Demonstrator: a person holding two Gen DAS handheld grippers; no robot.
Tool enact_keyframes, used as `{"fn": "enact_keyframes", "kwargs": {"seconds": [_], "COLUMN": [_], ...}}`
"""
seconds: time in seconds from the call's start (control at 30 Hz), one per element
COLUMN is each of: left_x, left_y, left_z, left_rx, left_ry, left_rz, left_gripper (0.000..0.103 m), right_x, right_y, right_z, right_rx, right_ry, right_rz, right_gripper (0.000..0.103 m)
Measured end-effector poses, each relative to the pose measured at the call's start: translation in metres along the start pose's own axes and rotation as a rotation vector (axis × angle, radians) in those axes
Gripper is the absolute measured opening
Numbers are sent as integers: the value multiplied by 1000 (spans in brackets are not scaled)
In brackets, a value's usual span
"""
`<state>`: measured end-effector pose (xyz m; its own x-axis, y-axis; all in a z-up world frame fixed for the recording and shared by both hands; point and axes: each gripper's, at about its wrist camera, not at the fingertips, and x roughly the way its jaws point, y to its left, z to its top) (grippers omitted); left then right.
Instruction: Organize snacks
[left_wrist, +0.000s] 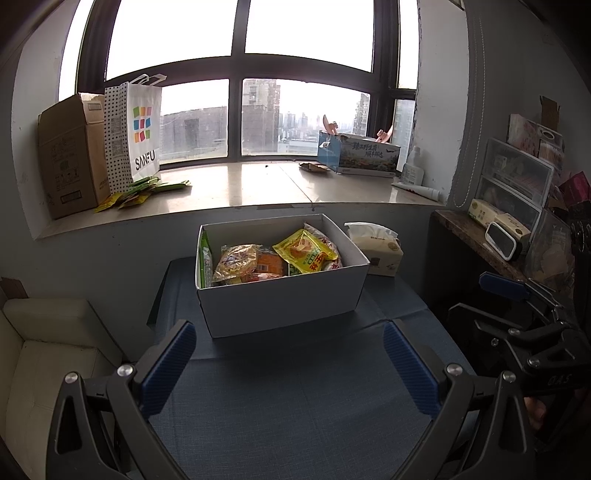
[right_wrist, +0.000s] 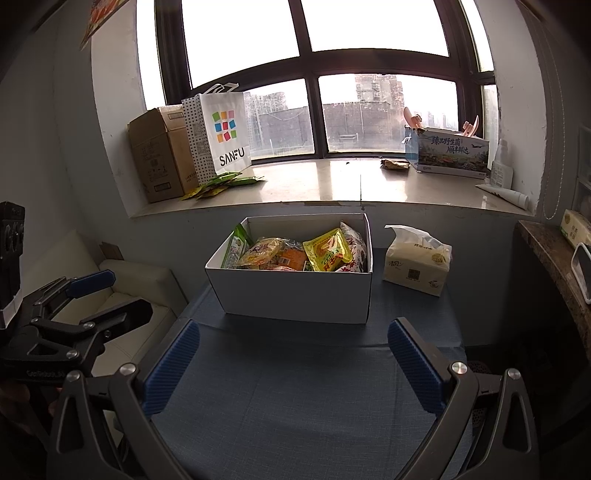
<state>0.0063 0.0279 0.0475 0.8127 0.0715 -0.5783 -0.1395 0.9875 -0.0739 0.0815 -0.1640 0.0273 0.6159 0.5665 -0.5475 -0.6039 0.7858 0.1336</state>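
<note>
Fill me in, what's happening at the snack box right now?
Nothing is being held. The left gripper and right gripper both hang open over the blue table, short of the white box, which has snack packets inside. Some green packets lie on the windowsill.

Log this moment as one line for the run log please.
left gripper: open, empty | right gripper: open, empty | white box: on table, snacks inside | tissue pack: right of box
</note>
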Motion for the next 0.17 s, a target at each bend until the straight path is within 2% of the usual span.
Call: {"fn": "enact_keyframes", "kwargs": {"seconds": [0.17], "left_x": [0], "left_y": [1], "left_z": [0], "left_rx": [-2], "left_ry": [-1], "left_rz": [1], "left_gripper": [103], "right_x": [1], "right_y": [0], "right_z": [0], "right_rx": [-2], "right_ry": [1], "right_rz": [0], "right_gripper": [103]}}
